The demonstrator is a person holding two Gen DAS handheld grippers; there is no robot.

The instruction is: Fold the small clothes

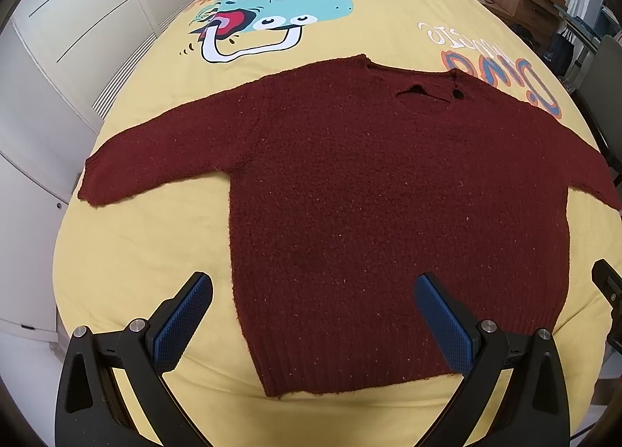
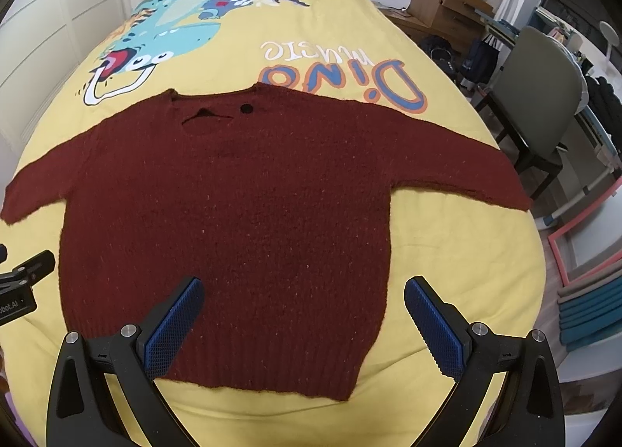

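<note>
A dark red knitted sweater [image 1: 369, 182] [image 2: 233, 206] lies flat on the yellow bed cover, both sleeves spread out sideways, neck away from me and hem toward me. My left gripper [image 1: 313, 287] hovers open above the hem's left part, blue pads wide apart, nothing between them. My right gripper [image 2: 303, 291] is open too, over the hem's right part. The right gripper's edge [image 1: 608, 291] shows at the far right of the left wrist view, and the left gripper's body [image 2: 23, 283] shows at the left edge of the right wrist view.
The yellow cover [image 1: 136, 252] [image 2: 466, 272] has a dinosaur print [image 1: 272, 0] and lettering [image 2: 342, 74]. White wardrobe doors [image 1: 70, 39] stand left of the bed. A chair [image 2: 540, 97], a wooden cabinet [image 2: 447, 0] and stacked folded items [image 2: 591, 307] are to the right.
</note>
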